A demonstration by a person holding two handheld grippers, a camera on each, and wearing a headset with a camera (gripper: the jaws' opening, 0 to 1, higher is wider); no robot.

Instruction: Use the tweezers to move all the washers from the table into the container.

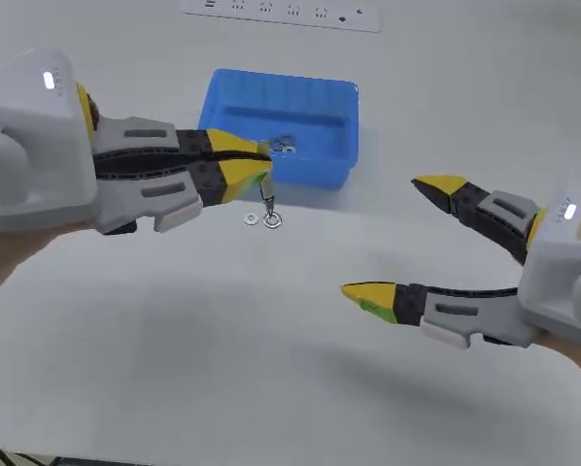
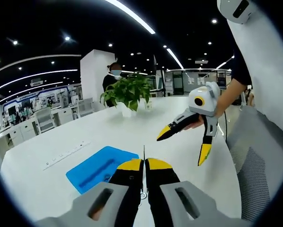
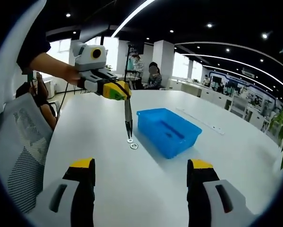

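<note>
Clamping the tweezers (image 1: 268, 202) by their upper end, the left gripper (image 1: 259, 163) is holding them near upright, tips down, with its jaws pressed together on the tool.

- First washer (image 1: 273, 221): lying flat on the white table (image 1: 174, 340), directly under the tweezer tips; whether they are touching cannot be told.
- Second washer (image 1: 251, 219): lying just beside the first, apart from it.
- Container (image 1: 230, 97): blue, open-topped, sitting just beyond both washers; binned washers (image 1: 286, 146) are resting on its floor.
- Right gripper (image 1: 382, 236): hovering well to the side with jaws wide apart, carrying nothing.

Handling, as judged: each washer is looking thin, rigid, smooth and very light, so it is likely to slip or flick away under a skewed pinch. Taking hold across the ring band, one tip through the hole and one outside the rim, is appearing the best option.
</note>
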